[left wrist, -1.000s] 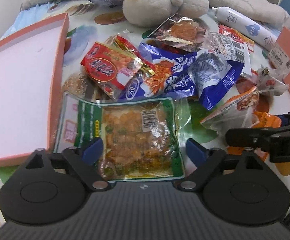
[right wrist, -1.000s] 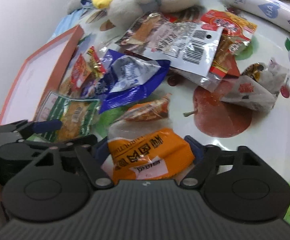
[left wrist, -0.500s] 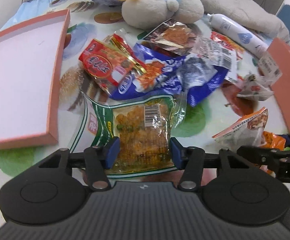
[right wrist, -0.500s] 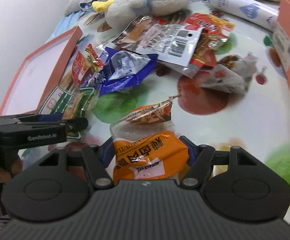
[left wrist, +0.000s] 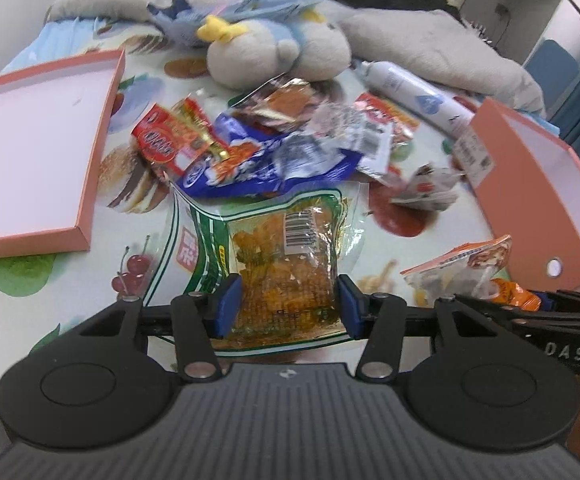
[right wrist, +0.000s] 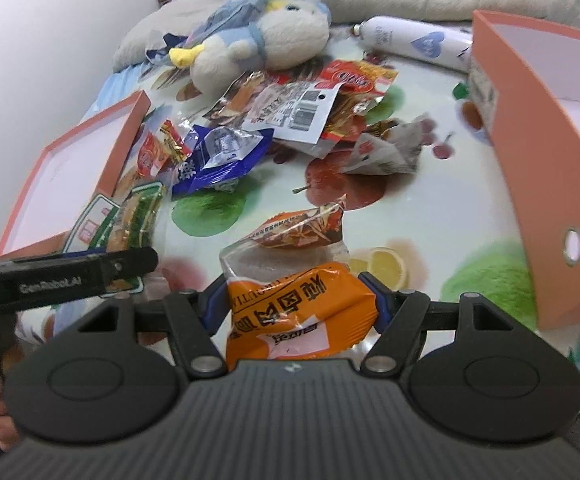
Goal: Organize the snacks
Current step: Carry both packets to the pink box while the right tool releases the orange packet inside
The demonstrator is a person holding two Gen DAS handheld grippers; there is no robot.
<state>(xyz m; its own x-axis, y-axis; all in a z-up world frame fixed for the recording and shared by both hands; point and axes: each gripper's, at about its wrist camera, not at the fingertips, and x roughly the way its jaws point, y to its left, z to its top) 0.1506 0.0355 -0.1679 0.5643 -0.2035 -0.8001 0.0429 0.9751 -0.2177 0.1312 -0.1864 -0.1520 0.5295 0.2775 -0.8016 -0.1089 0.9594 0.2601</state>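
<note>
The left gripper (left wrist: 288, 306) holds the green snack packet (left wrist: 278, 256) between its blue pads, just beside the shallow pink tray (left wrist: 30, 152). The right gripper (right wrist: 291, 306) grips the orange snack packet (right wrist: 297, 312), and a clear-and-orange packet (right wrist: 301, 232) hangs with it above the fruit-print cloth (right wrist: 429, 208), near the tall pink box (right wrist: 529, 160).

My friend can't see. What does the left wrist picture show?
The left gripper pinches a clear green-edged packet of orange snacks above a fruit-print tablecloth. Behind lie more snack packets, a grey plush toy and a shallow pink box lid.
</note>
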